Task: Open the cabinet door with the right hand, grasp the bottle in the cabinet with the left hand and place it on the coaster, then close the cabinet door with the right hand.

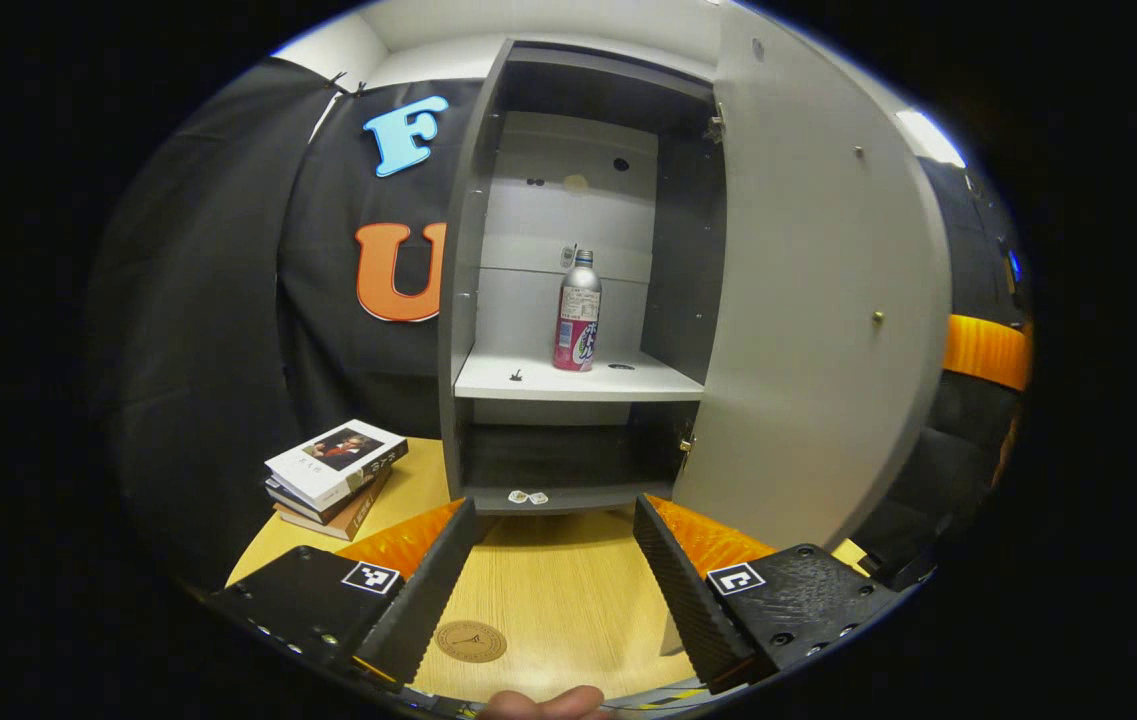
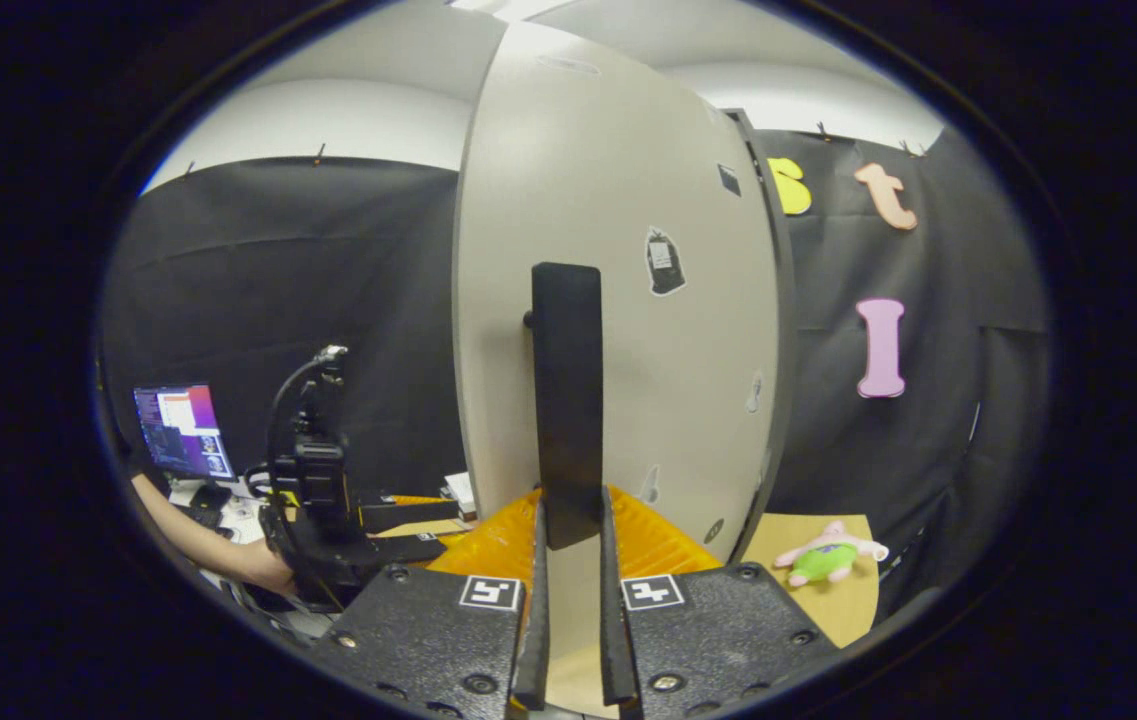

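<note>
— Bottle [image 1: 577, 312]?
— Upright on cabinet [image 1: 568, 380] shelf, door [image 1: 818, 300] swung open. Coaster [image 1: 470, 641] on table [image 1: 558, 590].
— Grippers?
— Left gripper [image 1: 556, 590] spread wide, holding nothing. Right gripper [image 2: 568, 600] clamped on door handle [image 2: 566, 400].

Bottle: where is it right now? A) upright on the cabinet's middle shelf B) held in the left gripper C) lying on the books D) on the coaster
A: in the left gripper view the bottle stands upright on the cabinet shelf behind the opened door, while the left gripper is open and empty over the table, with the coaster bare.
</note>
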A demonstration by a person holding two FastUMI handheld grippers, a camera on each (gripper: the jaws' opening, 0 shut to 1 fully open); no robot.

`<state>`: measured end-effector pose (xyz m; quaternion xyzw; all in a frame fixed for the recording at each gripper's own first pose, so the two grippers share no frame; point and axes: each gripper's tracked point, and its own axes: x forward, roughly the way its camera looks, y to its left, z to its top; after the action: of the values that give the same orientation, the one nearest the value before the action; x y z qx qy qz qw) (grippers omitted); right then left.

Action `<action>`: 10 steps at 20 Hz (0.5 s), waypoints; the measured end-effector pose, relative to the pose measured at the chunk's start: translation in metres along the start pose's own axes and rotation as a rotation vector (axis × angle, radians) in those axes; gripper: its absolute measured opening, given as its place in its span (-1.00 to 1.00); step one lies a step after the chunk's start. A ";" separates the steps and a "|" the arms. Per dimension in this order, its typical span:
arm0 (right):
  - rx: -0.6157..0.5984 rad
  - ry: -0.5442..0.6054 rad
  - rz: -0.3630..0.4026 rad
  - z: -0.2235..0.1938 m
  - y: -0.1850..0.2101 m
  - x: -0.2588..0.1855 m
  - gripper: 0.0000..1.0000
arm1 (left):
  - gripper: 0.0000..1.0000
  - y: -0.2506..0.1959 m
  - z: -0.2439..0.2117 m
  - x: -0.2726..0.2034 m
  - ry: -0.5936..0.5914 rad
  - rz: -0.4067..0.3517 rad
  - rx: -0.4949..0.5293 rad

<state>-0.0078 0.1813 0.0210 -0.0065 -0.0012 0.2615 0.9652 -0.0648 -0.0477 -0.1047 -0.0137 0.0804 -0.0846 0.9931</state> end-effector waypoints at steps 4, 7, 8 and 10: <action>-0.005 0.004 -0.082 -0.004 -0.009 0.000 -0.53 | 0.92 -0.008 0.013 0.022 -0.027 -0.032 0.019; 0.024 0.000 -0.130 -0.007 -0.014 -0.008 -0.55 | 0.92 -0.021 0.017 0.036 -0.038 -0.063 0.034; 0.035 -0.004 -0.143 -0.007 -0.018 -0.010 -0.53 | 0.92 -0.024 0.018 0.040 -0.036 -0.069 0.041; 0.055 -0.010 -0.176 -0.008 -0.025 -0.016 -0.51 | 0.92 -0.025 0.015 0.050 -0.024 -0.055 0.051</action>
<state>-0.0090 0.1517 0.0131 0.0213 0.0008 0.1757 0.9842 -0.0179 -0.0803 -0.0972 0.0082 0.0659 -0.1137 0.9913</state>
